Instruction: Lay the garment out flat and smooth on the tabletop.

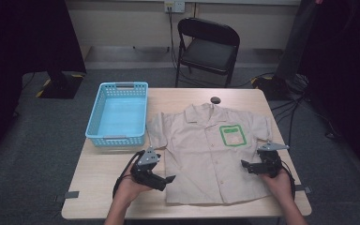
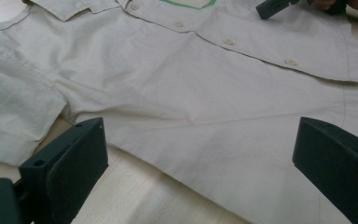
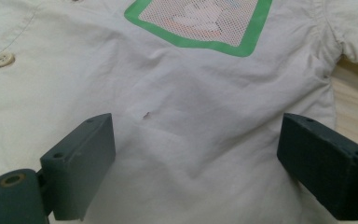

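**Taking both side edges of the shirt for a fold**

The beige short-sleeved shirt lies flat and face up on the wooden surface, collar toward 12 o'clock and hem toward 6 o'clock. Its green-framed chest pocket sits toward 2 o'clock of the shirt's middle. A blue plastic basket stands just beside the sleeve at 10 o'clock.

The left gripper hovers at the shirt's 8 o'clock side edge, and the right gripper hangs over the 3 o'clock side below the sleeve. Both have their jaws spread wide with nothing between them. In the left gripper view, the side seam runs between the jaws, with bare wood under it. In the right gripper view, the cloth below the pocket fills the gap.

The work in hand looks like gripping the two sides for a fold. To do it well:

- Bring each lower jaw down flat to the surface, so it slides under the cloth rather than pushing it into a ridge.
- Bite at the seam itself. The right gripper probably sits too far in over the chest and would pinch a loose pleat, so draw it out toward 3 o'clock first.
- Close both sides at matching height, so the fold line stays straight along the button row.
- Catch both layers, front and back, or the shirt will open when it is lifted.
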